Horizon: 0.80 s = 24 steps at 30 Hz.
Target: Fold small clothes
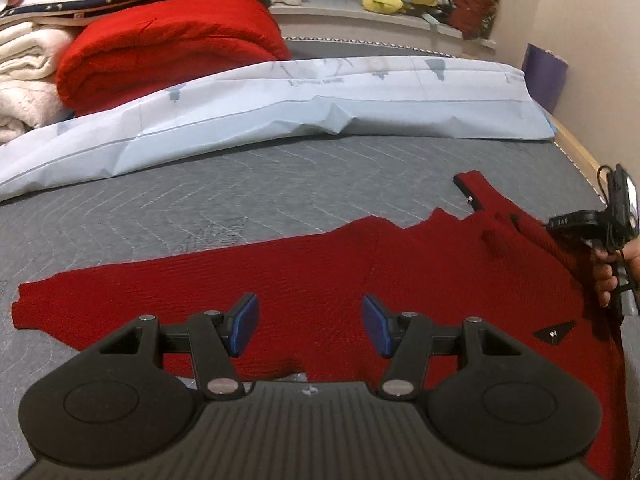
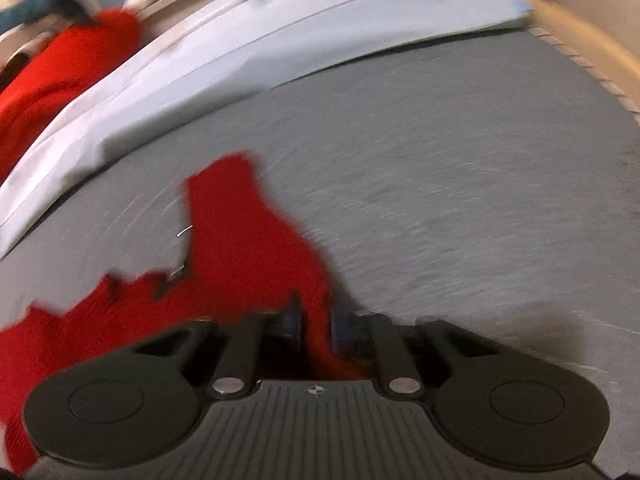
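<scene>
And here's the red knit garment point(image 1: 320, 280), a dark red ribbed piece spread mostly flat across the grey quilted bed point(image 1: 240, 184). One long sleeve stretches out to the left, lying flat, cuff end squared off. At the far right a narrow strap-like tab with a small metal snap pokes away from the body. A little black triangular patch sits near the right edge. In the right wrist view, blurred, a strip of the fabric rises up off the bed.
</scene>
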Tool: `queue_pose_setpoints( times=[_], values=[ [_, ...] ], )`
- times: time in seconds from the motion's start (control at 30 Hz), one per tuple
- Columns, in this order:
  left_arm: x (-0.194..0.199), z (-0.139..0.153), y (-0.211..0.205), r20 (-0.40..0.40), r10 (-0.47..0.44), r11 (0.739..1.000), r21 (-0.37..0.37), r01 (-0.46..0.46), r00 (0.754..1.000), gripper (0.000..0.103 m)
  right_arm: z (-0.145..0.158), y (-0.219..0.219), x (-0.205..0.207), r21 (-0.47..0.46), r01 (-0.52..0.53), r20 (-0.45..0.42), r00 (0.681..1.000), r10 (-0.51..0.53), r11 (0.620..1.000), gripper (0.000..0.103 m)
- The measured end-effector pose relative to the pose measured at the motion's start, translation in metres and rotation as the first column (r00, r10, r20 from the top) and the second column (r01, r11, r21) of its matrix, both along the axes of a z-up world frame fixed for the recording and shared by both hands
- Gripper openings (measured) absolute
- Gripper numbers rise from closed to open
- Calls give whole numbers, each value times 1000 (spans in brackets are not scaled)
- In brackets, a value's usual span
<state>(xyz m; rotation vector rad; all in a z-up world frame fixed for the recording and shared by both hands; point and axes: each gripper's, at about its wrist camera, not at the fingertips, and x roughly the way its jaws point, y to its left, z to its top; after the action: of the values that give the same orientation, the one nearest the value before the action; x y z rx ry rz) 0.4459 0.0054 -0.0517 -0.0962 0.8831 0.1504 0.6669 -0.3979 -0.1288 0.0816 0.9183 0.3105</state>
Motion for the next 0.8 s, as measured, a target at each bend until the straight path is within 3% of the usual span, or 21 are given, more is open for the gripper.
queue_pose_setpoints(
  times=[0.07, 0.1, 0.13, 0.17, 0.2, 0.23, 0.27, 0.3, 0.33, 0.37, 0.4, 0.47, 0.5, 0.53, 0.63, 0.7, 0.8],
  values=[
    [1, -1, 1, -3, 1, 1000, -1, -1, 1000, 63, 31, -12, -18, 57, 30, 119, 992, -37, 998, 11],
    [1, -1, 3, -4, 4, 1000, -4, -4, 1000, 63, 48, -30, -31, 133, 95, 174, 978, -117, 987, 11],
    [1, 0, 5, -6, 11, 1000, -9, -11, 1000, 63, 67, -55, -54, 202, 199, 249, 937, -247, 959, 11],
    [1, 2, 8, -4, 19, 1000, -19, -19, 1000, 63, 79, -77, -76, 239, 296, 308, 880, -362, 925, 11],
    [1, 4, 11, -1, 23, 999, -29, -23, 1000, 63, 87, -101, -104, 282, 400, 370, 793, -484, 872, 11],
    [1, 5, 12, 3, 27, 999, -33, -27, 1000, 63, 90, -129, -138, 326, 503, 427, 677, -600, 800, 11],
    [0, 7, 12, 6, 24, 999, -34, -24, 1000, 63, 86, -149, -160, 345, 578, 446, 592, -671, 739, 12],
    [0, 8, 12, 9, 19, 999, -34, -18, 1000, 63, 76, -170, -178, 348, 653, 442, 519, -732, 672, 12],
    [-2, 9, 10, 11, 11, 999, -34, -10, 1000, 63, 58, -193, -187, 301, 729, 407, 484, -774, 614, 12],
    [-3, 9, 9, 10, 1, 999, -34, 0, 1000, 63, 42, -210, -187, 235, 773, 360, 494, -791, 589, 14],
    [-4, 8, 7, 8, -12, 999, -33, 12, 1000, 63, 19, -230, -191, 161, 826, 287, 484, -827, 540, 14],
    [-5, 6, 2, -3, -29, 999, -26, 29, 1000, 63, -18, -259, -214, 196, 878, 141, 415, -899, 436, 21],
    [-6, 5, 1, -9, -29, 999, -26, 29, 1000, 63, -34, -272, -222, 228, 884, 57, 407, -912, 409, 25],
    [-5, 4, -1, -14, -29, 999, -30, 29, 999, 63, -41, -281, -231, 291, 866, 45, 412, -910, 406, 22],
    [-5, 4, -5, -5, -41, 999, -28, 41, 999, 63, -35, -291, -235, 354, 837, 80, 418, -905, 418, 34],
    [-5, 2, -10, -4, -54, 999, -4, 54, 999, 63, -41, -297, -233, 434, 802, 44, 437, -898, 411, 59],
    [-5, -5, -13, -17, -62, 998, 5, 62, 998, 63, -45, -302, -229, 448, 797, 53, 427, -903, 404, 59]
  ],
)
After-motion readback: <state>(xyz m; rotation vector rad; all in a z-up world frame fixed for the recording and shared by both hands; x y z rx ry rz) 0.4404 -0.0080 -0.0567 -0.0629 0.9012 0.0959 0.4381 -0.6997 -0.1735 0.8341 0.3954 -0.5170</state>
